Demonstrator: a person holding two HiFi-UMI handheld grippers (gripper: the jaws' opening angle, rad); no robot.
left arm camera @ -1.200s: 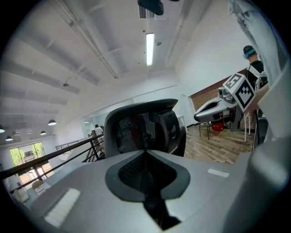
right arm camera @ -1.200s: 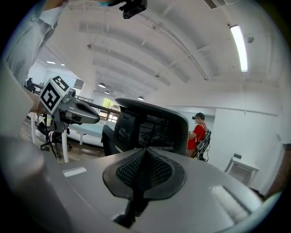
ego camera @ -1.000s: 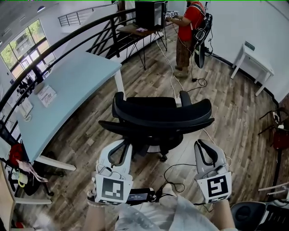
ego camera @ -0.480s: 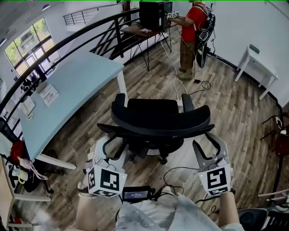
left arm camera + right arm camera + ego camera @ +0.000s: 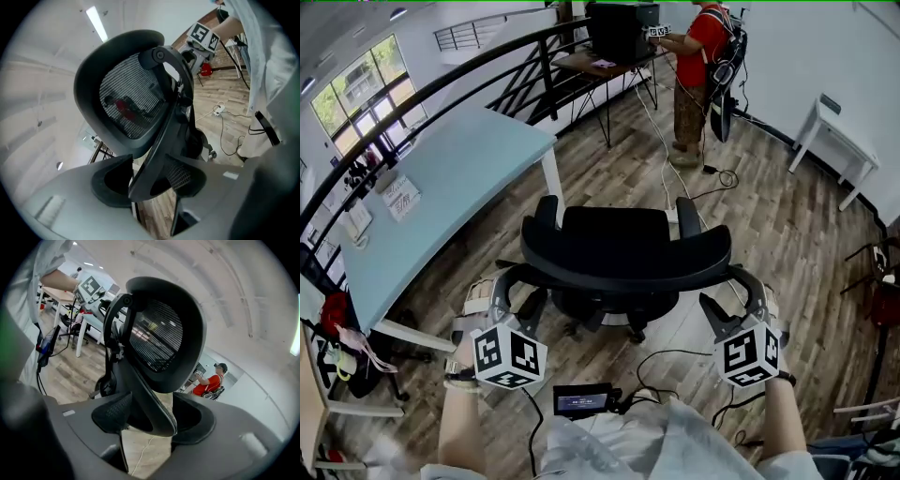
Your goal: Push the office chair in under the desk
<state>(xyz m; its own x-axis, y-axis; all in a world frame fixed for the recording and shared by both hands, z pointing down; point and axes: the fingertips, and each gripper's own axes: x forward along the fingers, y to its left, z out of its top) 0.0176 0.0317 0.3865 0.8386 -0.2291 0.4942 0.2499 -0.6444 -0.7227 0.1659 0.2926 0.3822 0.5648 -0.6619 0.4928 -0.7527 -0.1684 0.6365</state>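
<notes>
A black mesh office chair [image 5: 614, 234] stands on the wood floor with its backrest [image 5: 628, 274] toward me. The pale blue desk [image 5: 441, 178] is to its left, and the chair is outside it. My left gripper [image 5: 517, 289] straddles the left end of the backrest and my right gripper [image 5: 736, 298] straddles the right end. Both sets of jaws are opening. In the left gripper view, the left gripper [image 5: 150, 177] has the backrest frame [image 5: 161, 126] between its pads. In the right gripper view, the frame [image 5: 147, 394] likewise runs between the pads of the right gripper [image 5: 150, 417]. Neither pair presses on it.
A person in a red shirt [image 5: 698, 47] stands at the back by a black table [image 5: 600, 64]. A white table [image 5: 844, 127] is at the right wall. Cables [image 5: 675, 361] trail on the floor behind the chair. A dark railing [image 5: 441, 86] runs behind the desk.
Both grippers moved forward and up from near my waist to the ends of the backrest. Their jaws went from shut to open around the backrest frame.
</notes>
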